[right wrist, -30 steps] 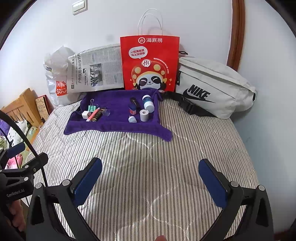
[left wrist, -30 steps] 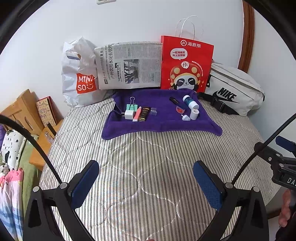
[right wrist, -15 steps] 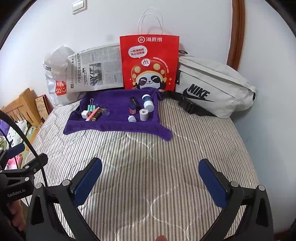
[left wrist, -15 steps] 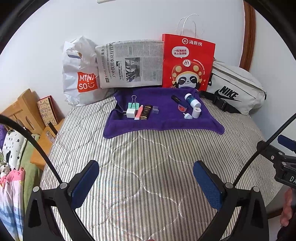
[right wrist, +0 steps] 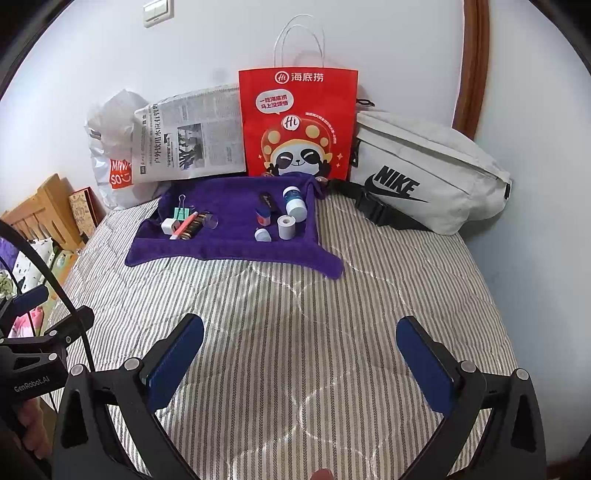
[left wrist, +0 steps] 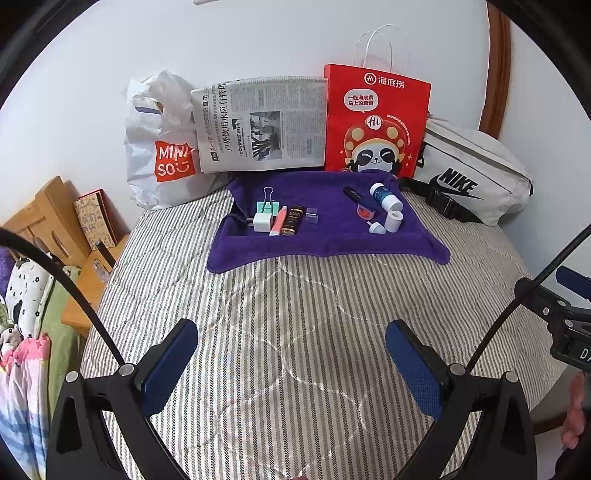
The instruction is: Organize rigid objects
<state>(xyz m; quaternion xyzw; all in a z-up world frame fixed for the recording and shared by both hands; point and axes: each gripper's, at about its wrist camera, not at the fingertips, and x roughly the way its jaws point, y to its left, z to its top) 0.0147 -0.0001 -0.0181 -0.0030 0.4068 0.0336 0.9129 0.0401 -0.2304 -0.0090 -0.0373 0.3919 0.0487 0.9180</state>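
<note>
Since a second ago both your grippers have crept slightly nearer the purple towel (left wrist: 325, 240); the small items on it lie as they did.

Inventory, largest first:

- Striped quilted bed (left wrist: 288, 332): fills the centre and lower frame.
- Nike waist bag (right wrist: 424, 173), red paper bag (right wrist: 299, 122), newspaper (left wrist: 262, 123), white Miniso bag (left wrist: 159, 144): ranged along the wall, upper frame.
- Purple towel: upper centre, soft, likely to drag if you press into it.
- Left gripper (left wrist: 291, 365) and right gripper (right wrist: 299, 362): lower frame, jaws spread wide, nothing between them, well apart from the towel.
- Blue-labelled bottle (left wrist: 384, 195): lying on its side at the towel's right; probably light, rigid and apt to roll, so take it across the body.
- White tape roll (right wrist: 286, 225): standing on end; grip across its sides.
- White plug (left wrist: 262, 223), dark tube (left wrist: 293, 221), pink pen (left wrist: 277, 221): touching side by side at the towel's left; stiff, narrow and crowded, so take an outer one first.
- Green binder clip (left wrist: 269, 205): just behind the plug; hold the body, not the wire loops.
- White cap (right wrist: 261, 235): small, smooth, likely slippery.

Views: the right wrist shows a clear round piece (right wrist: 210, 220) and the wall switch (right wrist: 158, 11); the left wrist shows the wooden furniture (left wrist: 48, 221) more fully.
</note>
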